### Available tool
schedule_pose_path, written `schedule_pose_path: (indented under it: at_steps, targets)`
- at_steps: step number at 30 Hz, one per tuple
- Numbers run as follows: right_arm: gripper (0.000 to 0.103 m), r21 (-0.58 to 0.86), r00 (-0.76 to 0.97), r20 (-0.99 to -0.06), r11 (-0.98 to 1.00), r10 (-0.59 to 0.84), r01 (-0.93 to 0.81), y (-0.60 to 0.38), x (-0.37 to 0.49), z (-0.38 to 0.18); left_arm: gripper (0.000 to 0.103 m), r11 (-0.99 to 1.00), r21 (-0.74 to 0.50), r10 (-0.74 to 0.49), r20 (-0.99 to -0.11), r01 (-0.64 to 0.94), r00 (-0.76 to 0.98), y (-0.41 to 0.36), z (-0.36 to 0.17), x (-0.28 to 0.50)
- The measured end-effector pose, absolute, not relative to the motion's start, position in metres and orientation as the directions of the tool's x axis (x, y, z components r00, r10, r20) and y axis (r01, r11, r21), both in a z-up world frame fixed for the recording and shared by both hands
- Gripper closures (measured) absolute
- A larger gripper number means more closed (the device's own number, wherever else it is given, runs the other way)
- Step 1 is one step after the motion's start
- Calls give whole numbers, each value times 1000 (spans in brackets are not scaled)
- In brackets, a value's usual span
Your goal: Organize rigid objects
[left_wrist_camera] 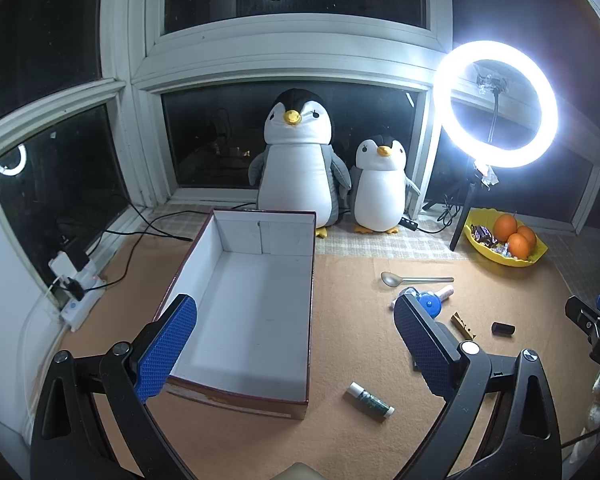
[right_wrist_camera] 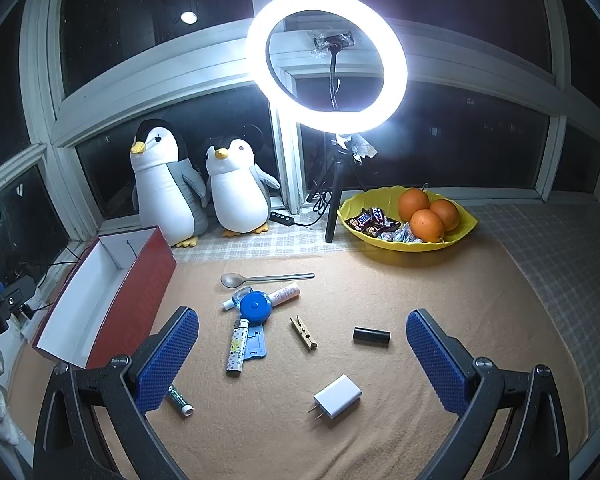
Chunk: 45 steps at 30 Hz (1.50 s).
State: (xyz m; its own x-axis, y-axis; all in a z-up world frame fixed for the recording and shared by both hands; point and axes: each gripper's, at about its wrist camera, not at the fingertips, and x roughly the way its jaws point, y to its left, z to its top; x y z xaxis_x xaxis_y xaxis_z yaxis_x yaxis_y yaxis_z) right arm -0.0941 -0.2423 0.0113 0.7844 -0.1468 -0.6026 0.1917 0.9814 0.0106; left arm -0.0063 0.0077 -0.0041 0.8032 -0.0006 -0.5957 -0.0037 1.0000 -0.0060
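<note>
An empty red box (left_wrist_camera: 220, 276) (right_wrist_camera: 100, 296) with a white inside lies on the tan mat, left of the loose items. In the right wrist view the mat holds a spoon (right_wrist_camera: 266, 279), a blue round tape measure (right_wrist_camera: 255, 306), a pink tube (right_wrist_camera: 286, 293), a patterned lighter (right_wrist_camera: 237, 345), a wooden clothespin (right_wrist_camera: 303, 333), a black cylinder (right_wrist_camera: 371, 336), a white charger plug (right_wrist_camera: 337, 396) and a green battery (right_wrist_camera: 180, 399). My right gripper (right_wrist_camera: 302, 354) hangs open above them. My left gripper (left_wrist_camera: 295, 344) is open over the box's near right wall.
Two plush penguins (right_wrist_camera: 168, 188) (right_wrist_camera: 238, 190) stand at the window. A lit ring light (right_wrist_camera: 326, 60) on a tripod and a yellow bowl (right_wrist_camera: 456, 236) of oranges and sweets stand at the back right. Cables and a power strip (left_wrist_camera: 80, 300) lie left of the box.
</note>
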Motion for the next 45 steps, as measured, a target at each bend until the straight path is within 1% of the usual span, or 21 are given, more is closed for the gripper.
schedule_pose_path:
  at_steps: [13,24,37,45]
  targets:
    - [0,11,779,-609,981,-146,193,-241,-93,10,4,1000,-10,-1,-594,-6,804,10,-5,-7]
    - [0,5,767,-625,982,-144,188,-241,-88,3,4,999,-6,25,-618,-36,786,21,-16,-2]
    - [0,0,750,-646,983,-142,186,-244,-83,-9,4,994,18,94,-645,-108,758,52,-33,5]
    - [0,6,715,-686,982,-135,191,-253,-80,-23,4,979,46,172,-697,-196,696,96,-51,11]
